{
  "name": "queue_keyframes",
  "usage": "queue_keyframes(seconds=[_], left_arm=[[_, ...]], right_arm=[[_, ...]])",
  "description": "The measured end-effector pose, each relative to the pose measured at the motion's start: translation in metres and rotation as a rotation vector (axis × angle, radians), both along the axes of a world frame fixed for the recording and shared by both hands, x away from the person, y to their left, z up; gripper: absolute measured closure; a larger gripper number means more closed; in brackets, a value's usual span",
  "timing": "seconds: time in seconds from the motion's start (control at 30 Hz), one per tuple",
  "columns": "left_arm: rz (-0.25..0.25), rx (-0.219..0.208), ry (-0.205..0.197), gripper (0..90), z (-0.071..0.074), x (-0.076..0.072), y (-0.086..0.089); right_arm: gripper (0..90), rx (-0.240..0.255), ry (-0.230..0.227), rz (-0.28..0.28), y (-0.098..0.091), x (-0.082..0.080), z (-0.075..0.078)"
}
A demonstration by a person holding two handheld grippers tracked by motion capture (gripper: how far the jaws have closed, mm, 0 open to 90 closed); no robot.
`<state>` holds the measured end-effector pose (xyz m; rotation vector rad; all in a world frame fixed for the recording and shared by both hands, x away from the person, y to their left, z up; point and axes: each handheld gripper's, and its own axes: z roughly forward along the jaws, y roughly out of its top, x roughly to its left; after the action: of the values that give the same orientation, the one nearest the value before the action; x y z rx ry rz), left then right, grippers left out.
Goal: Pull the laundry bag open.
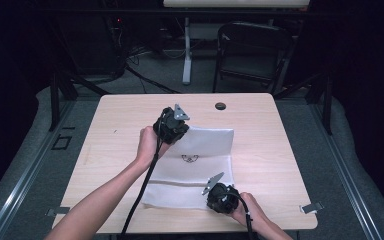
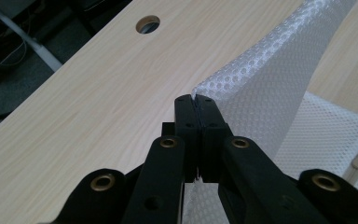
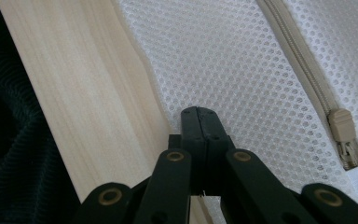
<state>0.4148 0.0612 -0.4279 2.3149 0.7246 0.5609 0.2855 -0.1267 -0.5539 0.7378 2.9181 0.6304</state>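
The white mesh bag [image 1: 195, 167] lies flat near the middle of the table [image 1: 260, 130], with its far edge lifted and being folded toward the person. The left tongs [image 2: 196, 100] are clamped on the raised far-left corner of the bag, jaws pressed together with the mesh pinched between them. That corner stands at about eleven o'clock from the bag's middle in the high view. The right tongs [image 3: 199, 112] are closed on the near edge of the bag at about five o'clock, close to the table's front edge, with the zipper pull [image 3: 347, 140] lying just beside them.

The step in hand looks like folding the bag in half. To do it well, the right tongs should keep the near edge pinned (so the slippery mesh does not slide) while the left tongs carry the corner over in a low arc toward six o'clock. The lifted edge should come down parallel to the near one. The small dark hole [image 1: 220, 106] in the table sits well apart at twelve o'clock and is no hindrance.
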Motion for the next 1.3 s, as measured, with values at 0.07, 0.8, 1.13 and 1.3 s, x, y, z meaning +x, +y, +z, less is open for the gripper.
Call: queue_keyframes(seconds=[0.07, 0.8, 1.13, 1.3], left_arm=[[0.006, 0.000, -0.005, 89.4, 0.000, 0.002, -0.001], [0.092, 0.018, 0.000, 89.3, -0.019, 0.034, -0.009], [0.133, -0.007, 0.006, 89.2, -0.033, 0.050, -0.014], [0.162, -0.027, 0.014, 89.1, -0.041, 0.060, -0.017]], right_arm=[[90.0, 0.006, -0.003, 0.008, 0.000, 0.000, -0.001], [90.0, -0.015, 0.042, 0.068, -0.005, -0.016, 0.001], [90.0, 0.002, 0.068, 0.071, -0.006, -0.018, 0.001], [90.0, 0.023, 0.079, 0.059, -0.007, -0.017, -0.001]])
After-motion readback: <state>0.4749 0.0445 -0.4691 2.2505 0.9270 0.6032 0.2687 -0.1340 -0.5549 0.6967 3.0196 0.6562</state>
